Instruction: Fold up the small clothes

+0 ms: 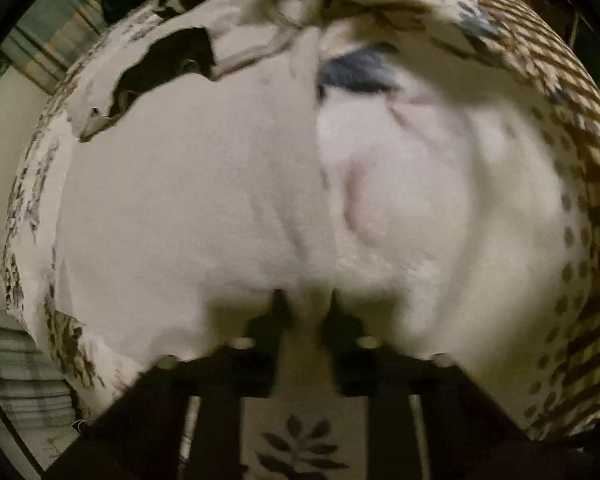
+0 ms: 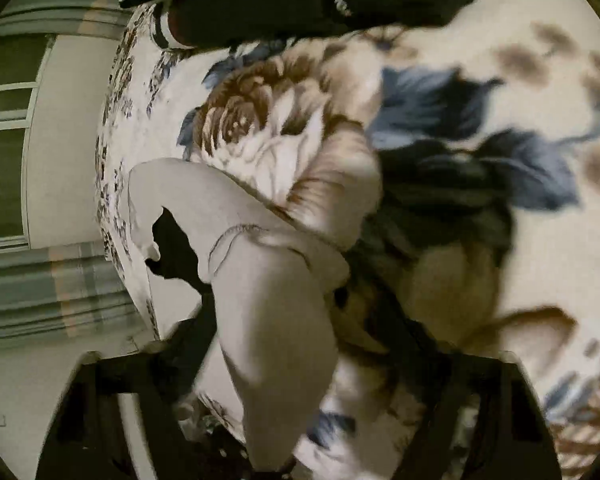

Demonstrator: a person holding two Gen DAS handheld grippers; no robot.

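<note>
A pale grey-white small garment [image 1: 188, 200] fills most of the left wrist view, hanging in front of the floral blanket [image 1: 560, 92]. My left gripper [image 1: 306, 304] is shut on the garment's edge, the cloth pinched between its dark fingers [image 1: 274, 320]. In the right wrist view the same garment [image 2: 276, 300] hangs as a twisted strip down the middle, with a dark patch [image 2: 176, 248] on it. My right gripper [image 2: 300, 360] has its fingers [image 2: 404, 336] wide apart on either side of the strip; the view is blurred and whether they hold it is unclear.
A floral blanket [image 2: 500, 240] with brown roses and blue leaves covers the bed. Dark and striped clothes [image 2: 300, 0] lie piled at the far end. A wall and green-striped curtain [image 2: 40, 292] stand at the left.
</note>
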